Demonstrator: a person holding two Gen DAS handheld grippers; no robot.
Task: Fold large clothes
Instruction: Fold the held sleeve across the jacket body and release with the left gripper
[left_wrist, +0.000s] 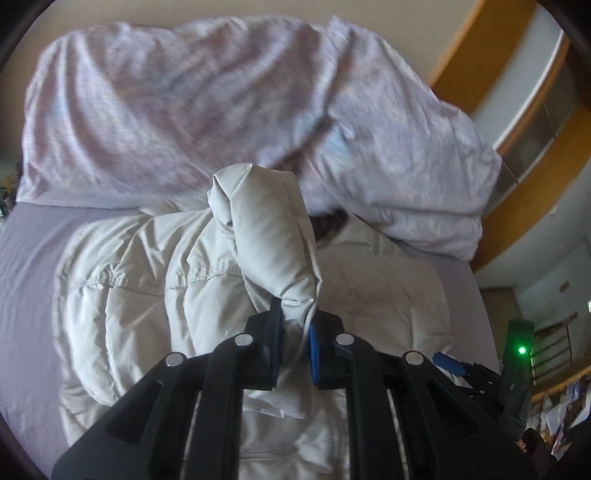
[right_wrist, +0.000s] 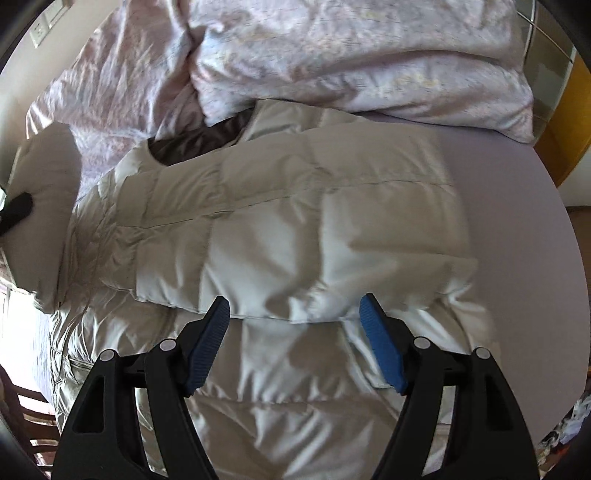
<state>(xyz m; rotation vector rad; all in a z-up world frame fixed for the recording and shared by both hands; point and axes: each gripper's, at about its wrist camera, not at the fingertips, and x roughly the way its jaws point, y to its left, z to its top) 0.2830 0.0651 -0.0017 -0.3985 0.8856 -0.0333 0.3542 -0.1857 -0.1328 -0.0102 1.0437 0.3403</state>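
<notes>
A pale grey puffer jacket (left_wrist: 147, 280) lies spread on a lilac bed sheet (left_wrist: 29, 258). My left gripper (left_wrist: 295, 317) is shut on the jacket's sleeve (left_wrist: 266, 221) and holds it raised above the jacket body. In the right wrist view the jacket (right_wrist: 295, 229) lies with one sleeve folded across its body and its dark lining showing at the collar (right_wrist: 207, 140). My right gripper (right_wrist: 295, 314) is open and empty just above the folded sleeve's edge. The raised sleeve and the left gripper's dark tip (right_wrist: 18, 206) show at the far left of that view.
A rumpled pink-white duvet (left_wrist: 184, 103) is heaped at the head of the bed, also in the right wrist view (right_wrist: 351, 55). A yellow wooden frame (left_wrist: 535, 177) stands to the right. The bed's right edge (right_wrist: 569, 258) is close. Clutter lies on the floor at lower right (left_wrist: 561, 406).
</notes>
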